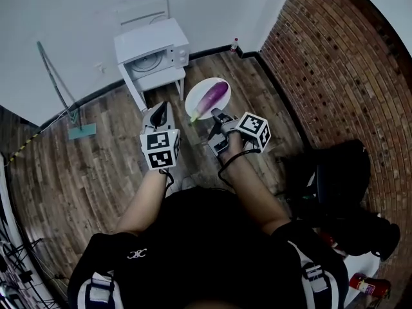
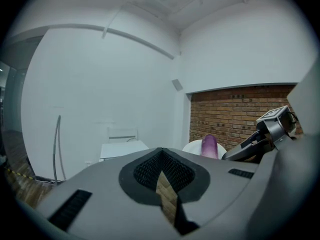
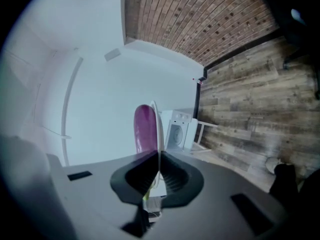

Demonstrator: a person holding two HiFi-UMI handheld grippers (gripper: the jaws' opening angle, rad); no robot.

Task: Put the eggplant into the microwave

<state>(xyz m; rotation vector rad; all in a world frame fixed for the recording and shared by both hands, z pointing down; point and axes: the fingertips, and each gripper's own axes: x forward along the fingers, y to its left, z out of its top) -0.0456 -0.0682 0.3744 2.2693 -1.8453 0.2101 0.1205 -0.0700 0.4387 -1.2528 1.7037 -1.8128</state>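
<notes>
Right tool (image 3: 159, 155) clenched on round white plate (image 1: 197, 94) rim | glossy purple eggplant (image 1: 213, 98) aboard | left tool (image 2: 161, 152) clenched, empty

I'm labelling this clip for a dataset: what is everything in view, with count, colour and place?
purple eggplant: one, purple, lying on the plate
round white plate: one, white, held above the floor
white microwave oven: one, white, on the stand
small white stand: one, white, against the white wall
long-handled mop: one, greenish, leaning on the wall, left
black chair: one, black, by the brick wall
red canister: one, red, bottom right
left gripper: one, grey, shut, empty, beside the plate
right gripper: one, grey, shut on the plate's rim
</notes>
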